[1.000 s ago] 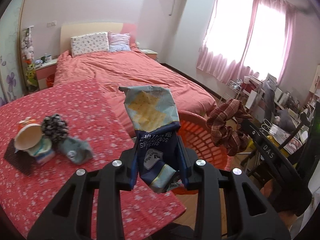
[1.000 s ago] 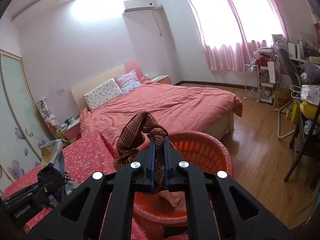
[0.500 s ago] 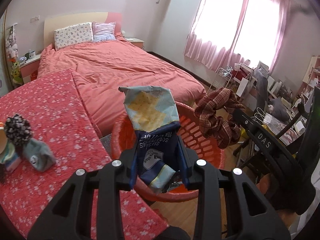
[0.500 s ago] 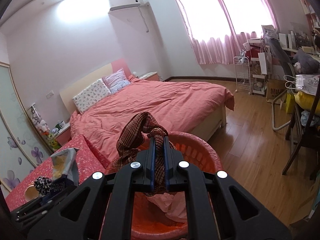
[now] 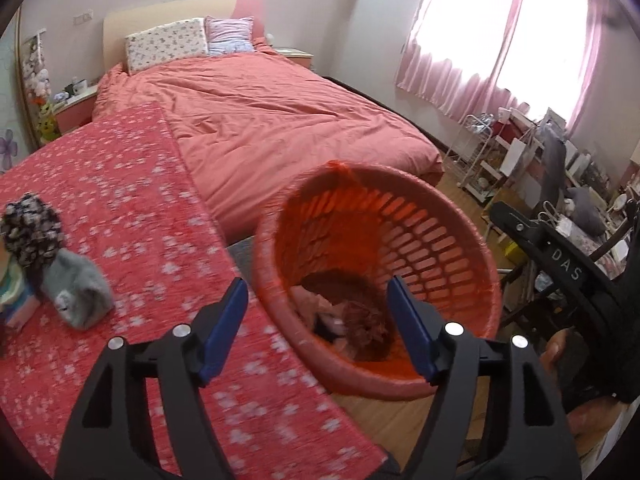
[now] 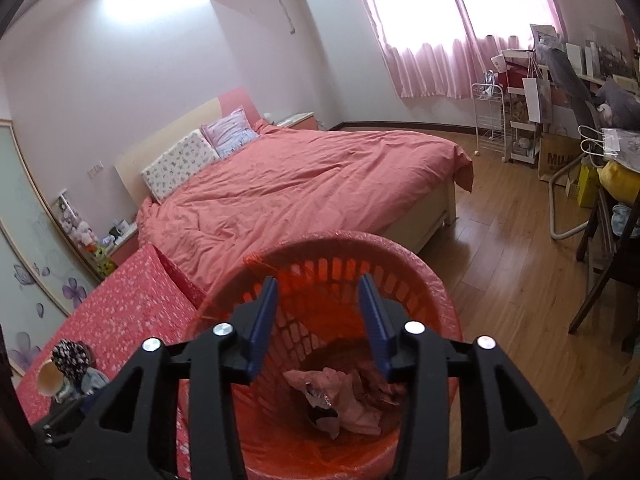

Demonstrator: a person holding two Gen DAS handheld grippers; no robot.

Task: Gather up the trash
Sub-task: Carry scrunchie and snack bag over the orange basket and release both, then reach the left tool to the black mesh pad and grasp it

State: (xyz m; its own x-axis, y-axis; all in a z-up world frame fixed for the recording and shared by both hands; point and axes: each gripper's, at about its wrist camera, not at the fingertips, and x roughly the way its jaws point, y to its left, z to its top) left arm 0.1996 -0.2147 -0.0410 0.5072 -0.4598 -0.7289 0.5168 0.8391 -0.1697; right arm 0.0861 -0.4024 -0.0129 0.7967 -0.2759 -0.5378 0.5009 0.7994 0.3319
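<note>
Both grippers hang over the orange basket with nothing between their fingers: the left gripper is spread wide, and the right gripper is spread wide too. Below them, at the basket's bottom, lie a brown cloth and pink trash. To the left gripper's left, a grey sock rests on the red table

Your orange slatted basket stands beside the worktop, holding pink wrappers and a brown scrunchie. More trash is heaped at your worktop's left edge.
</note>
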